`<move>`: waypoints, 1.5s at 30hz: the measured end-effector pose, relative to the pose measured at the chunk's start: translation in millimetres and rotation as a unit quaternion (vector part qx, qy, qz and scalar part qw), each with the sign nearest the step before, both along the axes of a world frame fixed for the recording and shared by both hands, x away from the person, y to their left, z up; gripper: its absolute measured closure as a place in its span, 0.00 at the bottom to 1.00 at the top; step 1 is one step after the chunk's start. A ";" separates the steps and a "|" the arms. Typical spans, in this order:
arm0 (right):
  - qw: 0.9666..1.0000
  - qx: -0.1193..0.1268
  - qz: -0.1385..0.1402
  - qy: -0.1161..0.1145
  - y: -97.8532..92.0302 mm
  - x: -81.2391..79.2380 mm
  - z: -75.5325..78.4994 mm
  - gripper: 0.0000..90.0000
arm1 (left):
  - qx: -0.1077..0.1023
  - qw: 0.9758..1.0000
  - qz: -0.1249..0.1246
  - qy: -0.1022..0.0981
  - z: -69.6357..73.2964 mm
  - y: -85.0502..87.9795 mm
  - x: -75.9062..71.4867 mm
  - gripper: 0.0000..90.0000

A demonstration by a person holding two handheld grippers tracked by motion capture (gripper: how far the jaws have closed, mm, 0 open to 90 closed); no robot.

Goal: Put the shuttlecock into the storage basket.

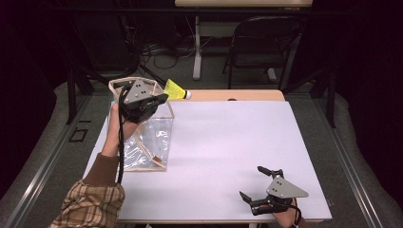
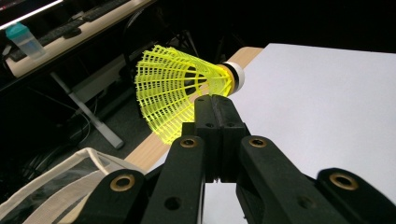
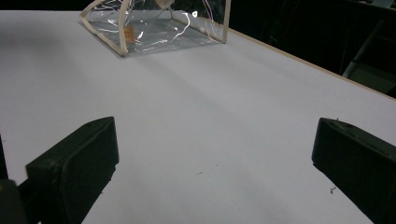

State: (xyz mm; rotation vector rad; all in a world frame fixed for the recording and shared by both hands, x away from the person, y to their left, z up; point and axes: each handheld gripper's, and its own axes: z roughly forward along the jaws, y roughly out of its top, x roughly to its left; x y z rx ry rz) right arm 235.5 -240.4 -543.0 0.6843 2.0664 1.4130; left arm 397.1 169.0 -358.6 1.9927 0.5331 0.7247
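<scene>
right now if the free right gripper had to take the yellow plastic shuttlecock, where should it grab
Probably the white-banded cork end of the yellow plastic shuttlecock, coming from the table side. That end points away from the left gripper, which pinches the mesh skirt; the cork is solid and unobstructed, the skirt flexes. The right gripper is open.

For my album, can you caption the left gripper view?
Left claw shut on a yellow shuttlecock above the white table.

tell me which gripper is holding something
The left gripper, raised over the clear bag: its jaws are shut on the yellow shuttlecock. The right gripper sits low near the table's front edge, jaws wide apart.
</scene>
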 end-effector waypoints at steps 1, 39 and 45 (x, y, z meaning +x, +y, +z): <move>1.000 0.000 0.000 -0.001 -0.2 0.0 0.2 0.00 | 0.001 1.000 0.000 -0.001 0.3 0.9 0.0 1.00; 1.000 -0.001 -0.001 0.002 0.7 0.3 -0.4 0.00 | -0.018 0.998 0.048 -0.023 9.9 32.5 -1.2 1.00; 1.000 -0.003 -0.001 0.001 0.8 0.4 -0.3 0.00 | -0.021 0.998 0.056 -0.024 11.1 38.0 -1.5 1.00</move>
